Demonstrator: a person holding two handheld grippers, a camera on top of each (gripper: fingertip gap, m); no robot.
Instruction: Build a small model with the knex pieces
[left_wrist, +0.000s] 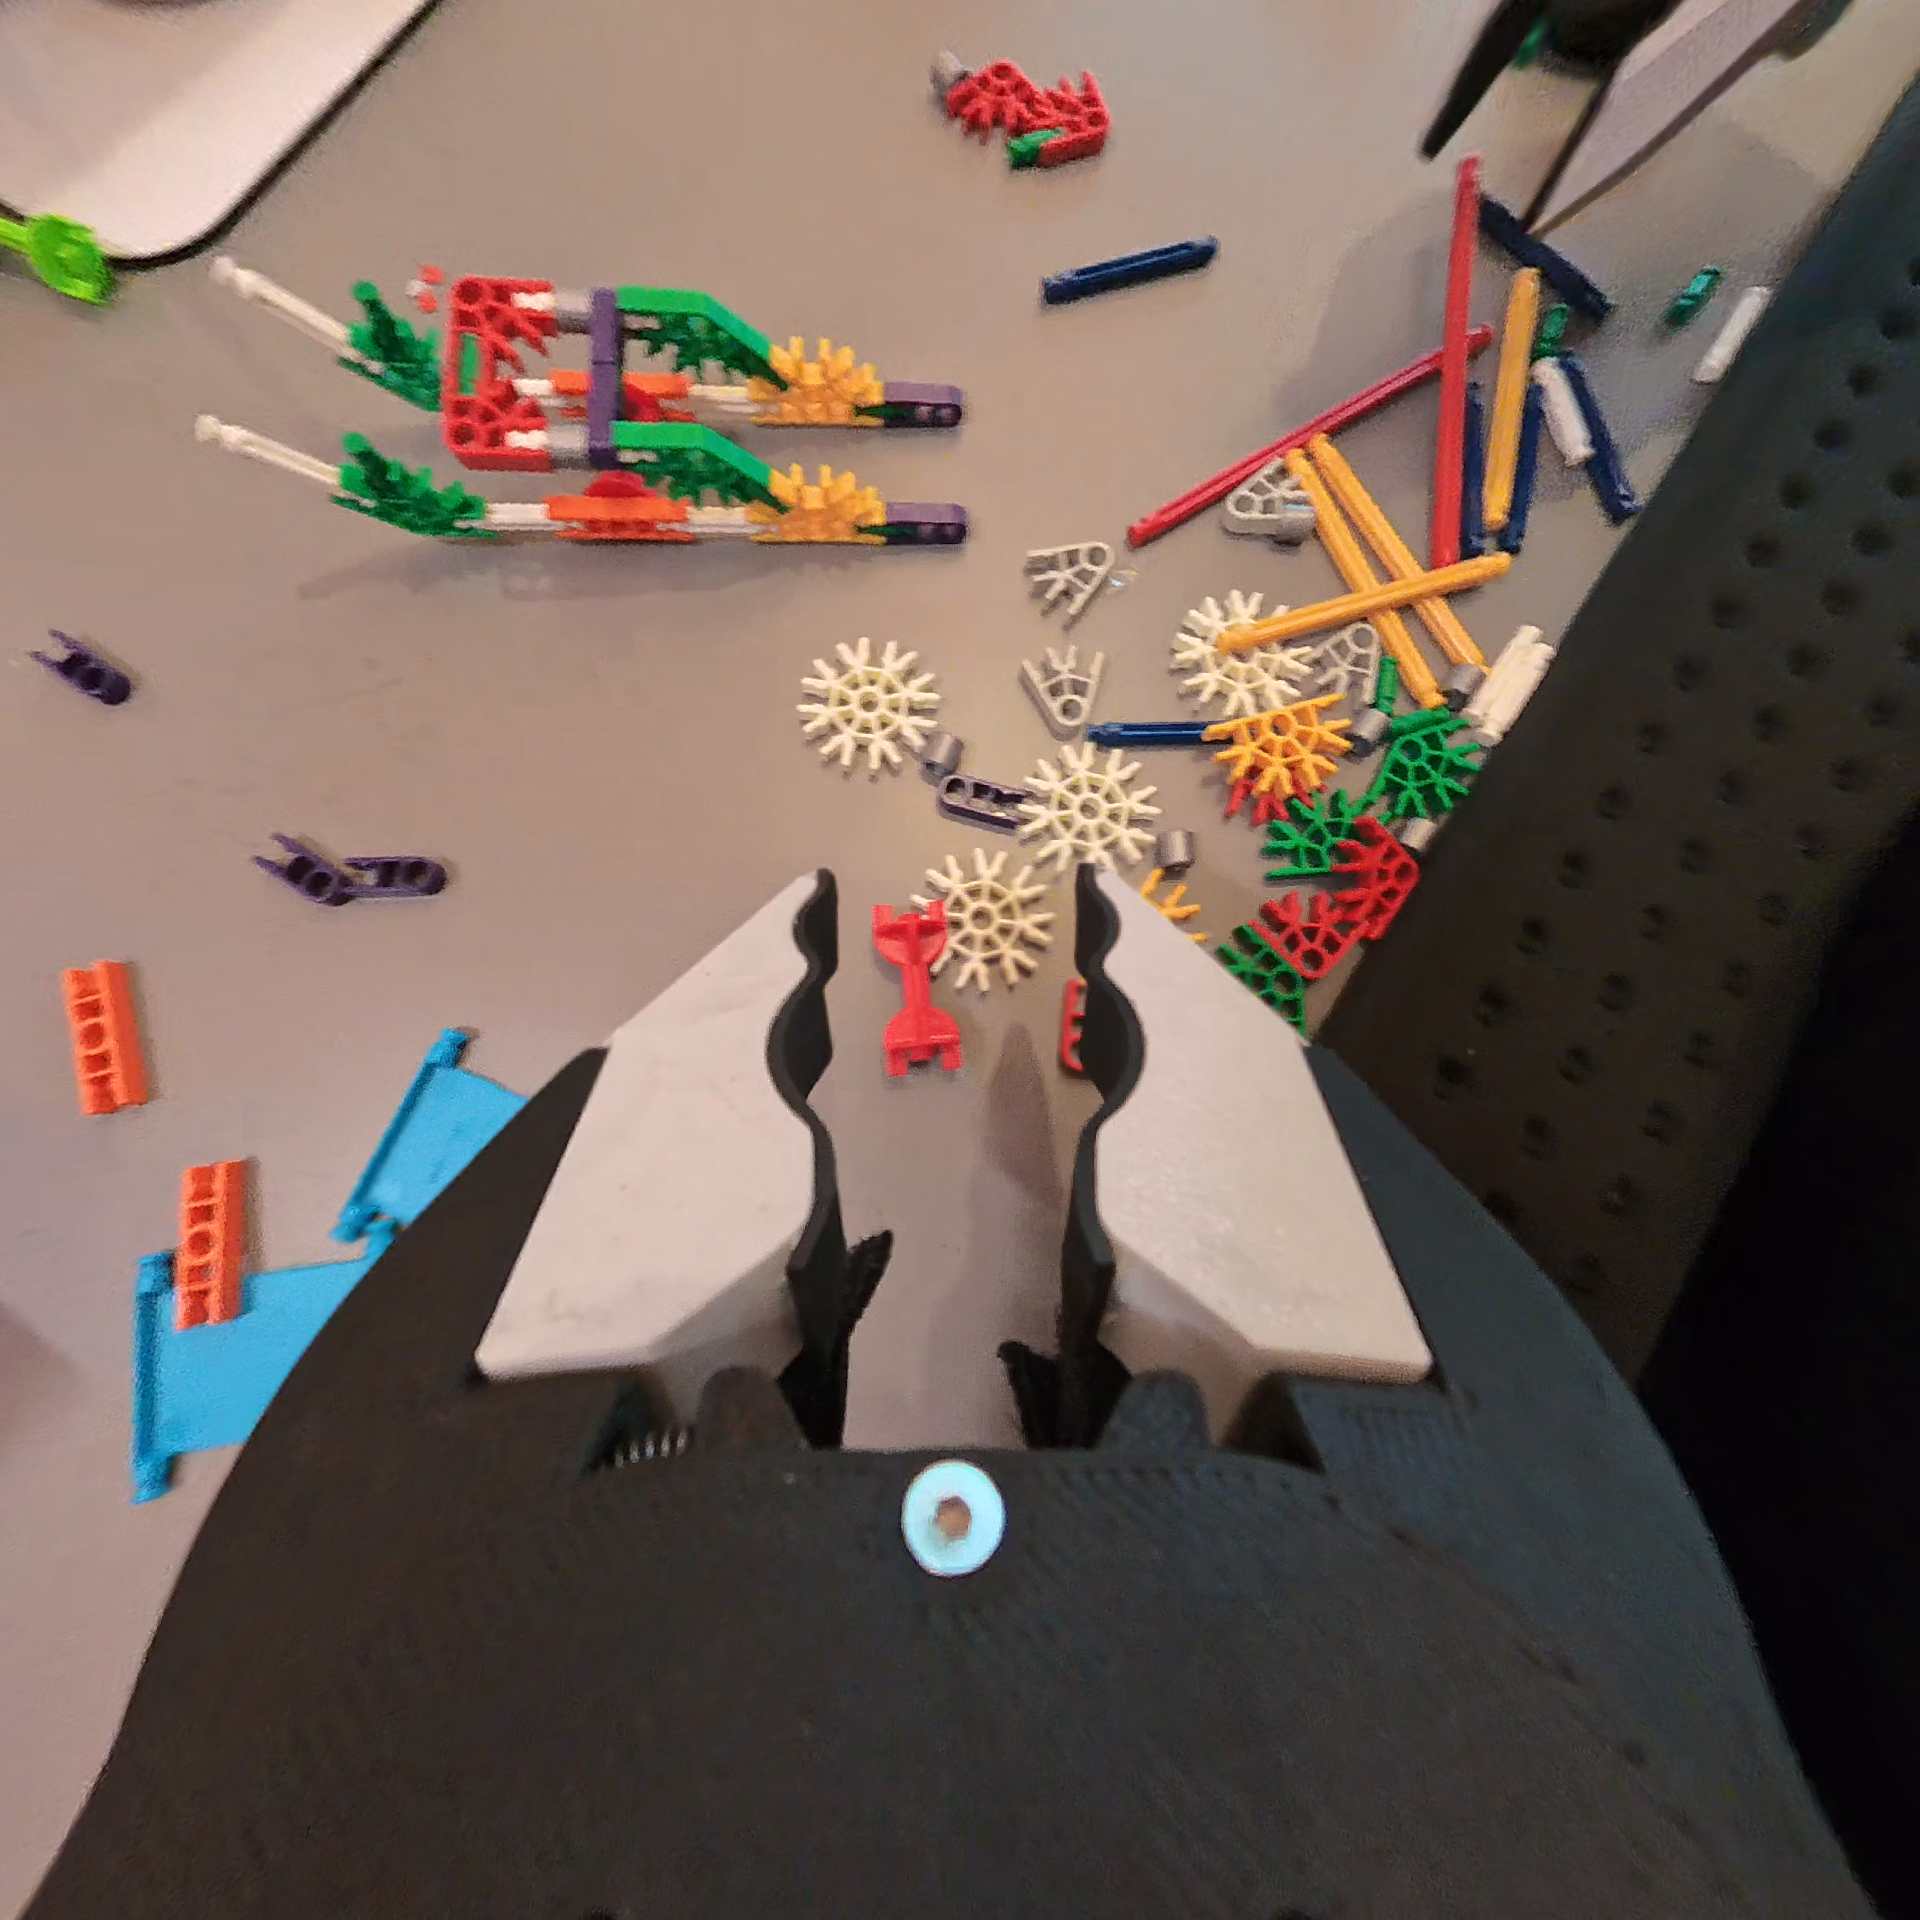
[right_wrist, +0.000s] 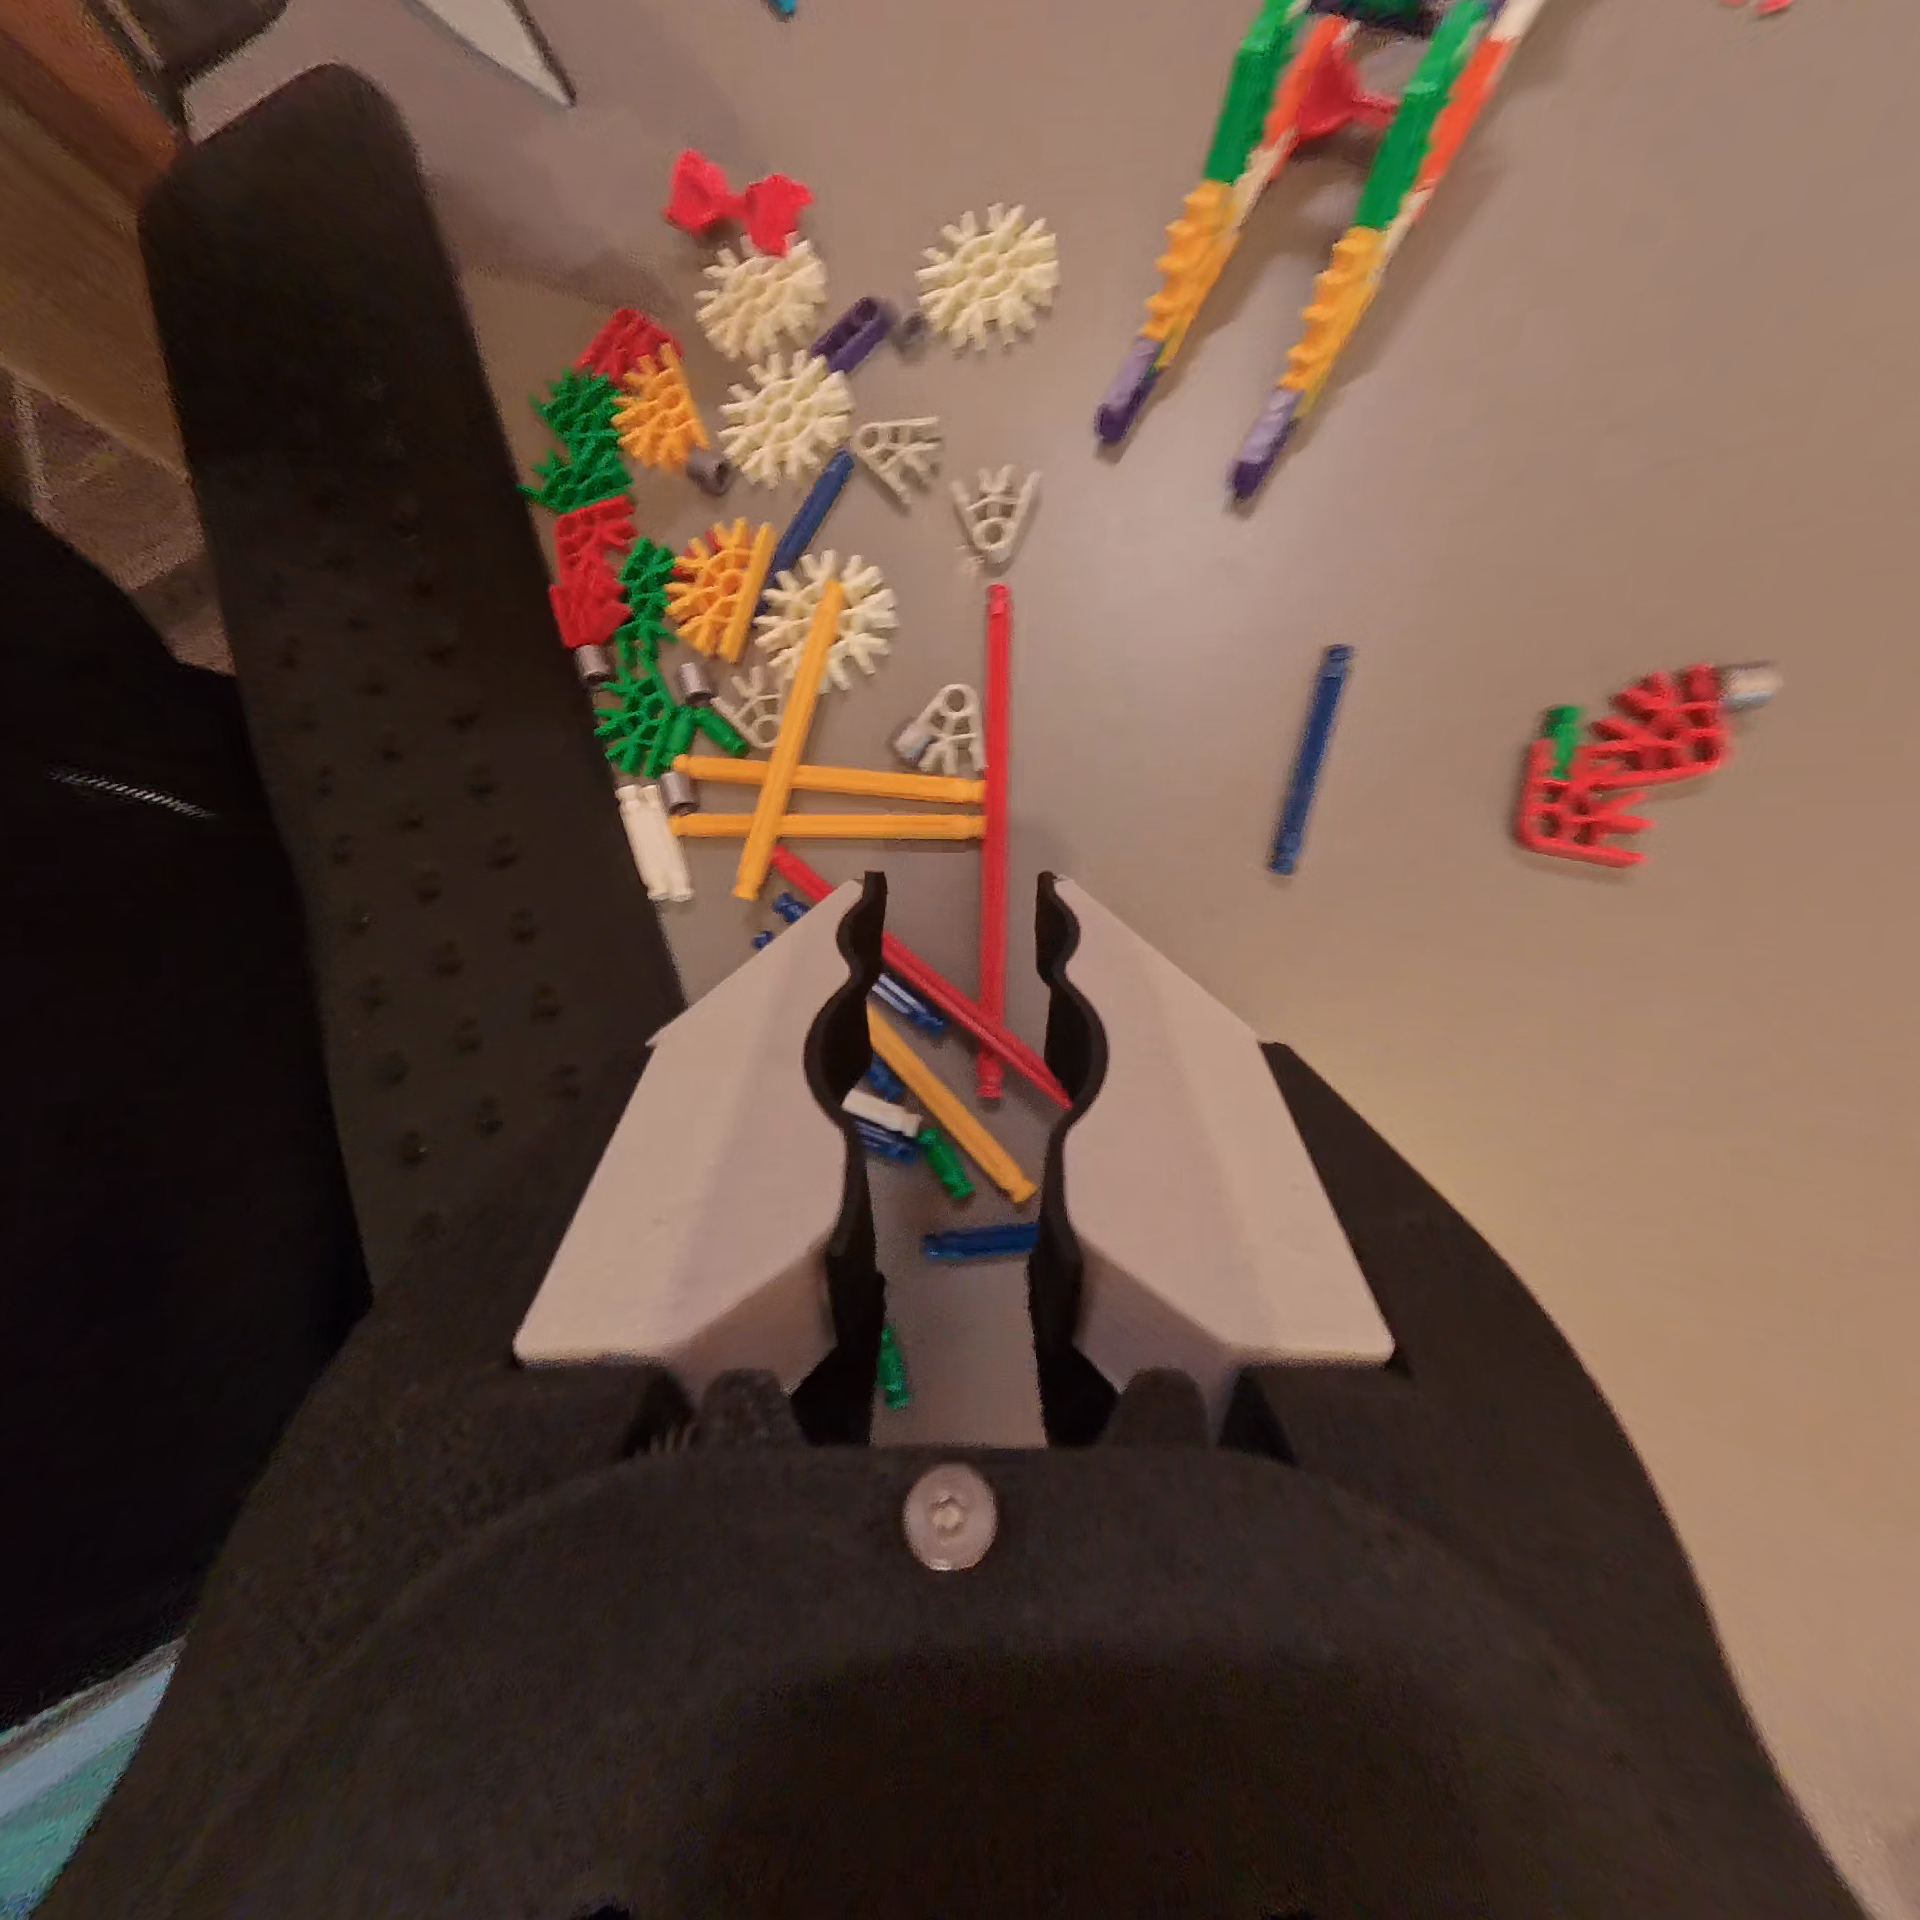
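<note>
The left hand-held gripper (left_wrist: 956, 894) hovers spread and empty over the grey table (left_wrist: 623, 748), nearest a small red plastic connector (left_wrist: 914, 987). The right hand-held gripper (right_wrist: 961, 883), also spread and empty, hangs above crossed red and yellow plastic rods (right_wrist: 992, 831) lying loose.

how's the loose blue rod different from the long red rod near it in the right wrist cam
The loose blue rod is shorter than the long red rod. The blue rod lies alone on bare table, touching nothing; the red rod lies in the pile, meeting yellow rods and another red rod. The blue rod tilts slightly; the red rod runs nearly straight up the picture. Both lie flat and are slim plastic sticks.
</note>
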